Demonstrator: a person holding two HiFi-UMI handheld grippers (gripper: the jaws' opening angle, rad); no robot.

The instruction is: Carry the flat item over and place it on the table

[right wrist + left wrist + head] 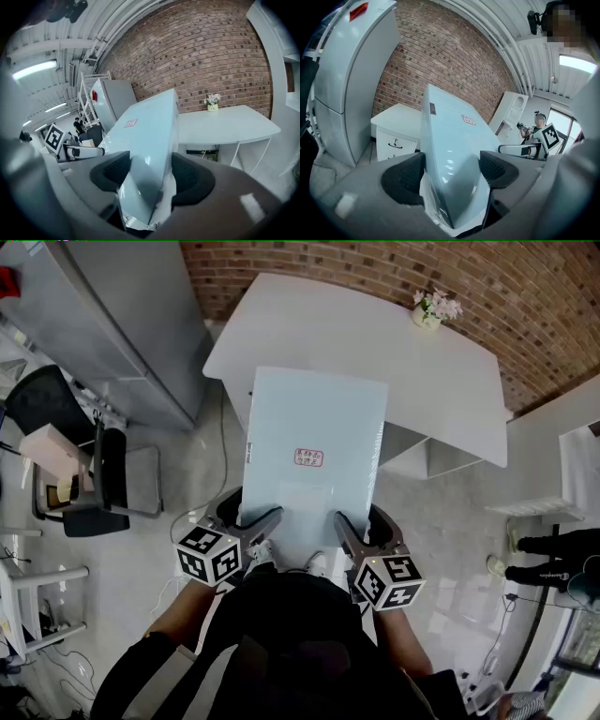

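A flat pale-blue box in clear wrap [314, 460], with a small red label [307, 457], is held level in front of me. My left gripper [265, 518] is shut on its near left edge, and my right gripper [343, 523] is shut on its near right edge. In the left gripper view the flat box [450, 140] runs between the black pads [404, 177]. Seen from the right gripper, the flat box [147, 140] likewise sits clamped between the pads [190, 177]. The white table [412, 371] stands ahead, with the box's far end over its near edge.
A small pot of flowers [433, 308] stands at the table's far right corner. A grey fridge [112, 315] stands to the left against the brick wall [525, 306]. A black chair [94, 474] is at the left, white shelving [572, 474] at the right. A person's legs [548, 559] show far right.
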